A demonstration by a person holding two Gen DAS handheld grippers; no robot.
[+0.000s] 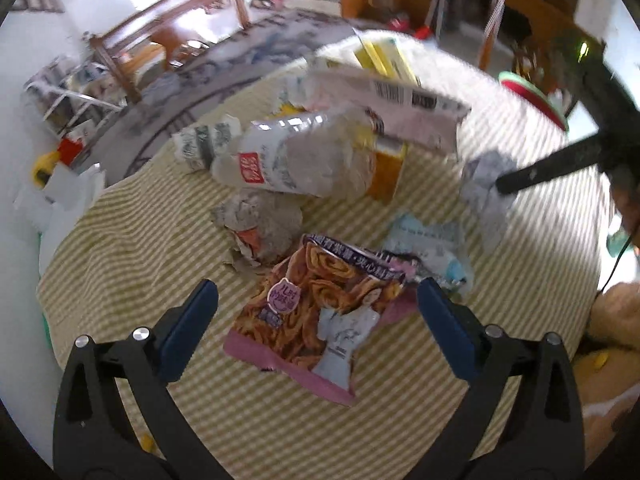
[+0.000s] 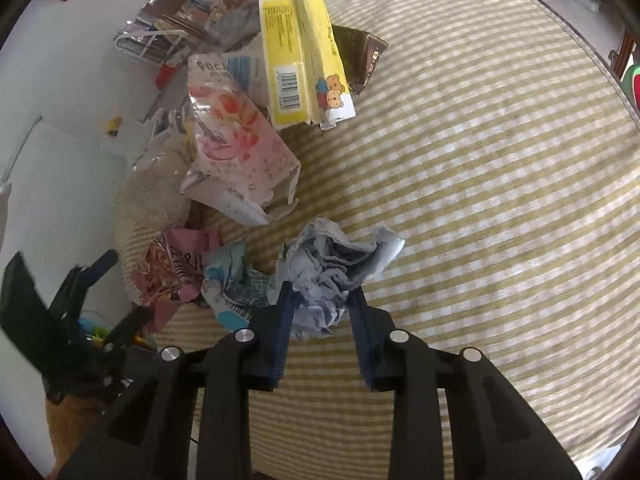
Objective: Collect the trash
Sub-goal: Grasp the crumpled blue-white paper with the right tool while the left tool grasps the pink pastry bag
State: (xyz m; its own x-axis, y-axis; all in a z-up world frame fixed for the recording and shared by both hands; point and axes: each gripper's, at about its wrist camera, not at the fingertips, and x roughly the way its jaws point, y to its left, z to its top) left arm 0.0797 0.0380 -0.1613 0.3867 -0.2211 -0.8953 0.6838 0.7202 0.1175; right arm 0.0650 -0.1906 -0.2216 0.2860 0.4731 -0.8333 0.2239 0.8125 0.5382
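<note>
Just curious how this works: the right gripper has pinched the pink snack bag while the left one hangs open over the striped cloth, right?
Not quite. The right gripper is shut on the crumpled paper, as the right wrist view shows. The pink snack bag lies free between the open left gripper's fingers, over the striped cloth.

Crumpled paper (image 2: 332,268), wrappers (image 1: 316,312), cartons (image 2: 304,56)

Trash heaped on tabletop (image 2: 500,184) near left edge: yellow box (image 2: 304,60) behind pink box (image 2: 240,152); paper wad (image 2: 336,264) right of snack bag (image 2: 176,268).
</note>
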